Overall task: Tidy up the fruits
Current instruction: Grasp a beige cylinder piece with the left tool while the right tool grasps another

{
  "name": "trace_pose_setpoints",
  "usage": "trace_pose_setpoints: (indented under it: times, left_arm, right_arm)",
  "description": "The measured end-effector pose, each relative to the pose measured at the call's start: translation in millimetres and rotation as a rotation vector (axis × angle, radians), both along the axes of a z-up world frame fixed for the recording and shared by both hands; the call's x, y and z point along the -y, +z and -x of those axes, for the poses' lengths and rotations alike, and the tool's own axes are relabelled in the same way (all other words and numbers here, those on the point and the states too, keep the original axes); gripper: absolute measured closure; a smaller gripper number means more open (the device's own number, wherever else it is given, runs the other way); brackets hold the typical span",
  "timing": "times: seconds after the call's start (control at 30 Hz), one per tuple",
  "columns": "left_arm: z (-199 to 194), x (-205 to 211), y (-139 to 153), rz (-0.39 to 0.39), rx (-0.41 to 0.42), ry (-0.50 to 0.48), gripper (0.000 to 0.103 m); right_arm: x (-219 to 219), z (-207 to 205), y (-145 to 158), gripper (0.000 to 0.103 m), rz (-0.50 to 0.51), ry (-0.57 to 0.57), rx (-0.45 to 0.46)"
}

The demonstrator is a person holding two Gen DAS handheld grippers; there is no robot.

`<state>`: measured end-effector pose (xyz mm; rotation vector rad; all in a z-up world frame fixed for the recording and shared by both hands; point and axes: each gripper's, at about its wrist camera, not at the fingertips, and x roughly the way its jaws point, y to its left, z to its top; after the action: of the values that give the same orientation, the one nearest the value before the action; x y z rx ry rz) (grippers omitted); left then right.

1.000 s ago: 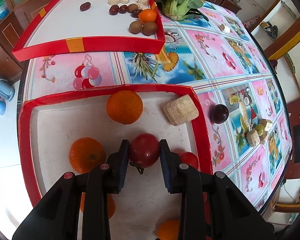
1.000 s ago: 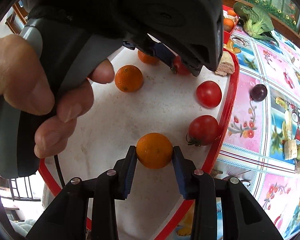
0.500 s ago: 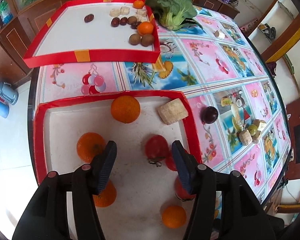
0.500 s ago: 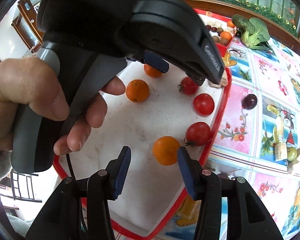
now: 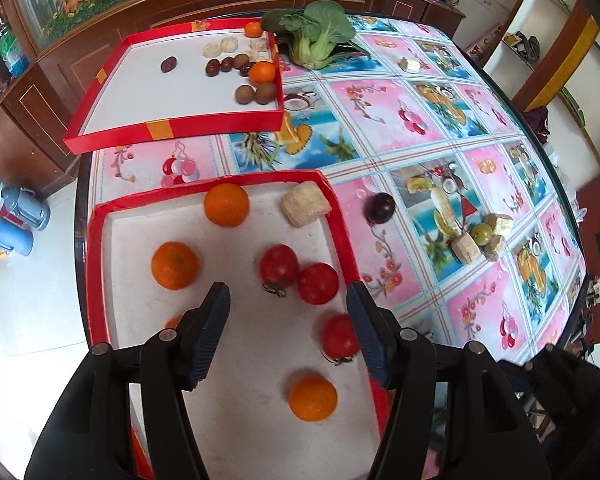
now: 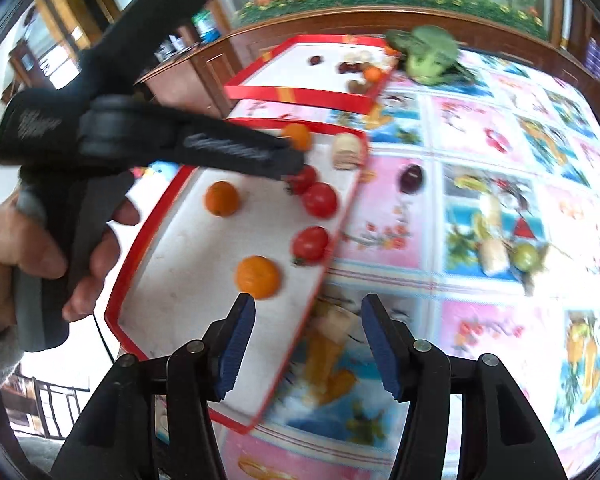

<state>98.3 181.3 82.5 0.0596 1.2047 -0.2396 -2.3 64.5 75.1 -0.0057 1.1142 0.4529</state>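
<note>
A: Sorting stood roughly half finished. What did the near red-walled, white-floored cardboard tray (image 5: pixel 96 264) hold?

B: Four round oranges, one (image 5: pixel 226 205) at the far wall, one (image 5: pixel 313 398) nearest the camera; three glossy red tomatoes, two (image 5: pixel 279 265) (image 5: pixel 318 283) touching and a third (image 5: pixel 340 336) just beside the right wall; and one pale cut block (image 5: pixel 305 204) in the far corner.

A: And the far red tray (image 5: pixel 160 130)?

B: Smaller mixed pieces, brown, dark and pale, with two little oranges, clustered in its right part.

A: What remained on the pink-and-blue printed tablecloth (image 5: pixel 440 120)?

B: A leafy green vegetable (image 5: pixel 314 36) at the far edge, a dark purple plum (image 5: pixel 379 208) just beside the near tray, and a small cluster of pale blocks around a green fruit (image 5: pixel 482 233). Those looked like the pending work.

A: How did the tools stand?

B: The left gripper (image 5: pixel 288 300) hung above the near tray, jaws spread, holding nothing. The right gripper (image 6: pixel 307 316), likewise spread and unloaded, hung over that tray's right wall; its view was blurred.
</note>
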Motion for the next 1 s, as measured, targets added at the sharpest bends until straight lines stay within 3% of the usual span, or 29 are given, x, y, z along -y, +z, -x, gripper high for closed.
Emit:
trace_pose_setpoints:
  times: [0.57, 1.0]
  left_arm:
    - [12, 50, 1, 0.032, -0.024, -0.089, 0.044]
    - [18, 116, -17, 0.008, -0.049, -0.213, 0.044]
  right_arm:
    - [117, 20, -11, 0.046, -0.015, -0.277, -0.065]
    - [177, -9, -8, 0.046, -0.022, -0.386, -0.076]
